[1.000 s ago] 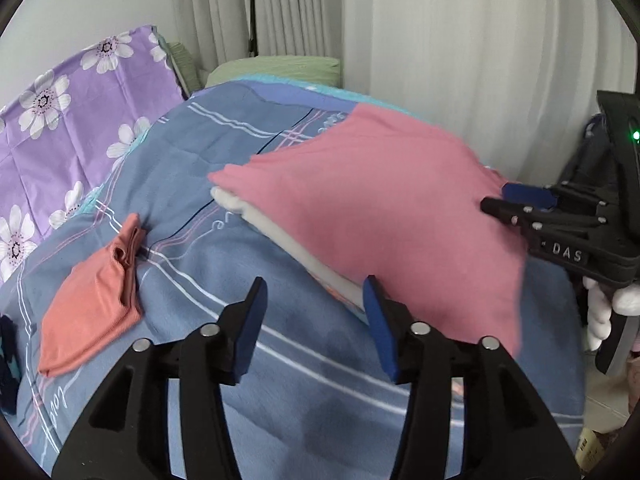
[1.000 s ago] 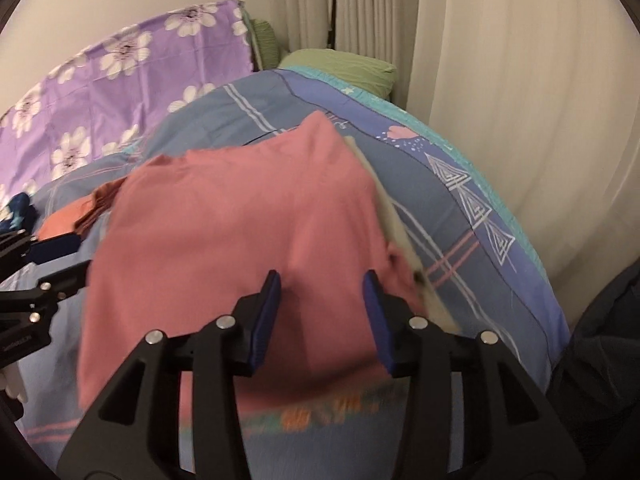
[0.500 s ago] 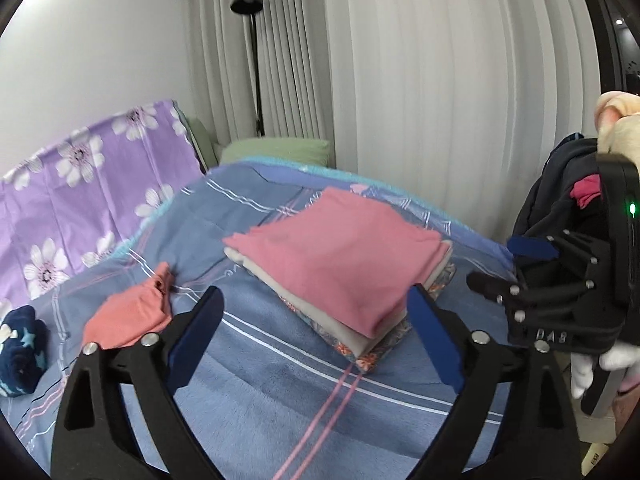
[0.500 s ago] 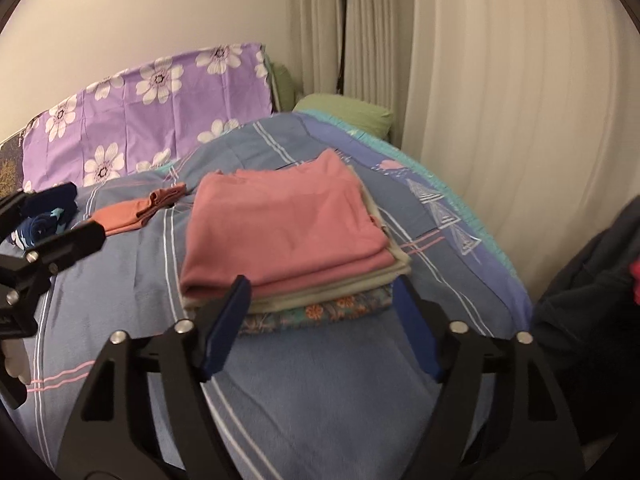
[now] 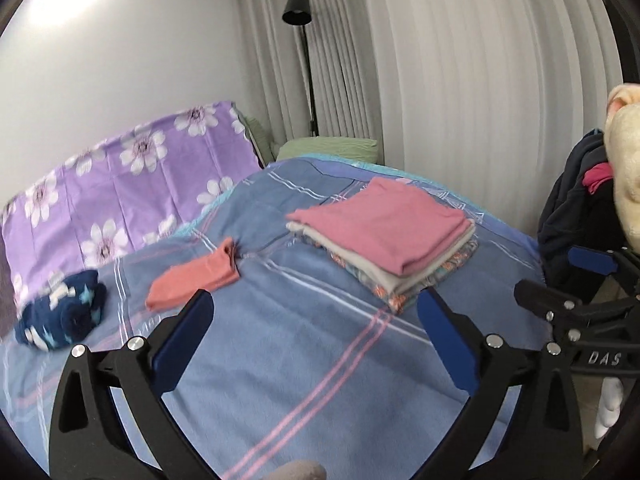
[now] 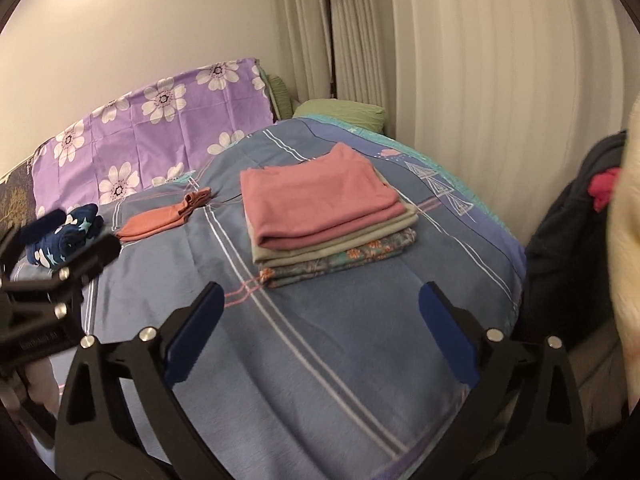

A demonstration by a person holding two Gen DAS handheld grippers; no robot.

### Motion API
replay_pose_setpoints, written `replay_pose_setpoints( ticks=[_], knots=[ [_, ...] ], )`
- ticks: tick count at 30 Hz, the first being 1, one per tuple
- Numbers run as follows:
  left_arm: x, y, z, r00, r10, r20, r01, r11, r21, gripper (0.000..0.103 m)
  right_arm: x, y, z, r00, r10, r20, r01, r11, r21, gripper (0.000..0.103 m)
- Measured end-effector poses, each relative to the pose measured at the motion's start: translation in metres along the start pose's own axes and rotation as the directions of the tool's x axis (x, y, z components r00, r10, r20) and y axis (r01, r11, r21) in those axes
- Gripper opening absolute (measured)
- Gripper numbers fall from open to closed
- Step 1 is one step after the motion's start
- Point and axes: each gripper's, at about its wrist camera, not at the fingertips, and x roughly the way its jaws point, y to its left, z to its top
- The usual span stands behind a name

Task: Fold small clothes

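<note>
I am holding both tools wide apart and empty above the near part of the bed (image 6: 320, 360). A second ago my left tool (image 5: 312, 336) and right tool (image 6: 320, 328) were narrow-jawed and right down at the pink garment (image 6: 316, 196), which was blurred with motion as I was laying it down; now both are spread fully and pulled back toward me, so the release is done. The pink garment is resting flat and squared on top of the folded stack (image 6: 332, 252), over a pale layer and a floral-print one, toward the far right of the blue bedspread. It is looking tidy, with no edge hanging loose that I can see.

That is telling me this piece is finished and I am free for the next one. To the left of the stack, apart from it, the orange garment (image 5: 196, 280) is lying loosely bunched, and farther left the navy star-print piece (image 5: 60, 316) is sitting in a rumpled roll near the purple flowered sheet (image 5: 120, 184). I am judging the orange one to be the likely next pick, since it is nearer. Its thin fabric is probably going to bunch, so I am expecting to need both tools on opposite corners to spread it before folding.
</note>
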Motion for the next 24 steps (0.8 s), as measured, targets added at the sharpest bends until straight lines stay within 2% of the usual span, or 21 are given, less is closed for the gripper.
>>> replay_pose_setpoints(
  ticks=[2, 5, 12, 15, 24],
  knots=[
    [-0.009, 0.005, -0.006, 1.0, -0.012, -0.003, 0.012, 1.0, -0.029, 0.102, -0.009, 0.002, -0.002, 1.0, -0.014, 0.007, 0.014, 1.0, -0.001, 0.1],
    [-0.025, 0.009, -0.011, 1.0, 0.013, 0.0, -0.013, 0.999, -0.047, 0.102, -0.027, 0.005, -0.005, 0.999, -0.038, 0.035, 0.038, 0.999, -0.008, 0.101],
    [-0.058, 0.005, -0.014, 0.999, 0.019, 0.033, -0.018, 0.999, -0.03, 0.102, -0.06, 0.008, -0.006, 0.997, -0.022, 0.072, 0.02, 0.999, 0.025, 0.101],
    [-0.065, 0.002, -0.017, 0.999, 0.038, 0.031, -0.037, 0.999, -0.027, 0.102, -0.066, 0.007, -0.008, 0.997, -0.021, 0.07, 0.019, 0.999, 0.029, 0.101],
    [-0.073, -0.003, -0.021, 0.999, 0.033, 0.02, -0.033, 0.999, -0.035, 0.102, -0.078, 0.006, -0.011, 0.998, -0.002, 0.066, -0.001, 0.999, 0.039, 0.101]
  ],
)
